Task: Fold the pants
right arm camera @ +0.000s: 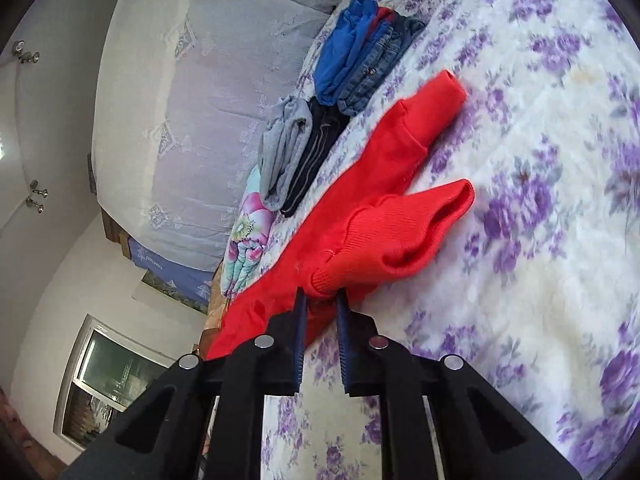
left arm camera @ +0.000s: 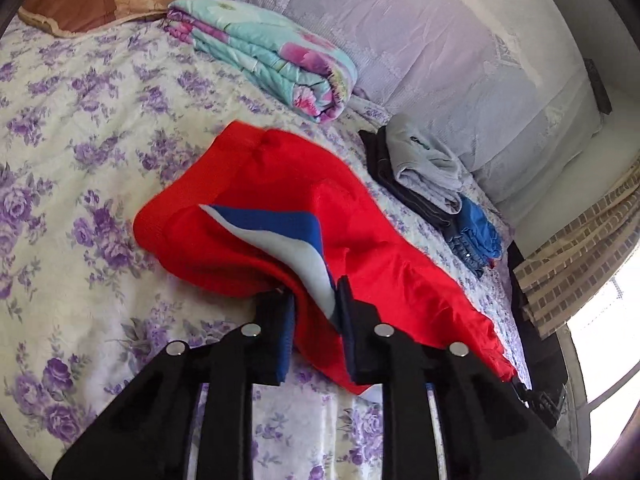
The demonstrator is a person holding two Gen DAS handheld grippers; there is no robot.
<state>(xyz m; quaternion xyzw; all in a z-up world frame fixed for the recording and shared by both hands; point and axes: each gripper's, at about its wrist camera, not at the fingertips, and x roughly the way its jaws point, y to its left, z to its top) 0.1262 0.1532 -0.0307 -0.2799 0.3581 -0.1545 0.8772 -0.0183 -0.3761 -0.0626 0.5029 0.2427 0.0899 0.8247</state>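
The red pants [left arm camera: 280, 184] with a blue and white patch lie on the flowered bed. My left gripper [left arm camera: 316, 300] is shut on the waist end, pinching the cloth by the blue and white patch between its blue pads. In the right wrist view the red pants [right arm camera: 380, 168] stretch away with both ribbed leg cuffs in sight. My right gripper [right arm camera: 322, 300] is shut on the ribbed cuff of the nearer leg and lifts it a little off the bed.
A folded floral quilt [left arm camera: 264, 56] and a brown pillow [left arm camera: 100, 0] lie at the bed's far side. A stack of folded grey, black and blue clothes [left arm camera: 432, 184] sits beside the pants, also seen in the right wrist view [right arm camera: 320, 120]. A lace-covered headboard [left arm camera: 440, 40] stands behind.
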